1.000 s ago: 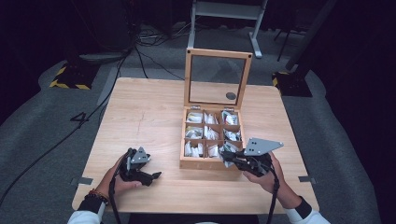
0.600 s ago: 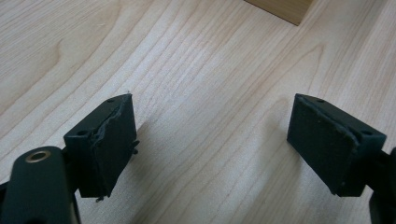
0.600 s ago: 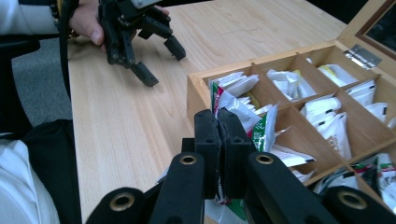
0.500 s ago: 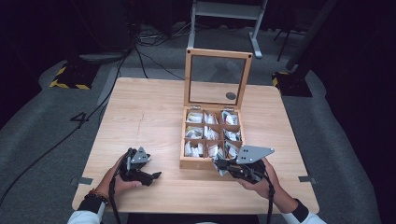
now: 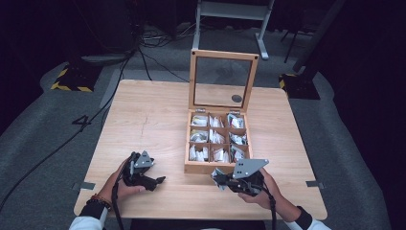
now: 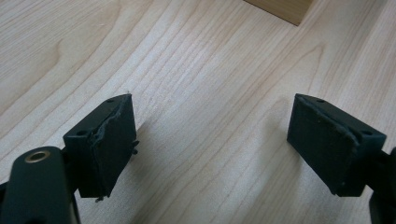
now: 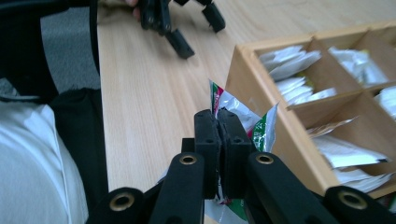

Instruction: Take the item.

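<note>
Dark floor surrounds the table [image 5: 143, 115]; beside the open box [image 5: 218, 143], the right gripper [image 7: 223, 122] pinches a packet [image 7: 243, 116] lifted clear, while the left gripper [image 6: 210, 135] idles, jaws wide and empty.

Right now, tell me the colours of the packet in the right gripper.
The packet is silvery white with green and red edges, clearest in the right gripper view.

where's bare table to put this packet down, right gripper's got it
The widest free patch is the table left of the wooden box, beyond the left gripper. The front strip between the left gripper and the right gripper, which holds the packet, is also bare. A narrower strip runs right of the box. The box compartments are crowded with packets.
</note>
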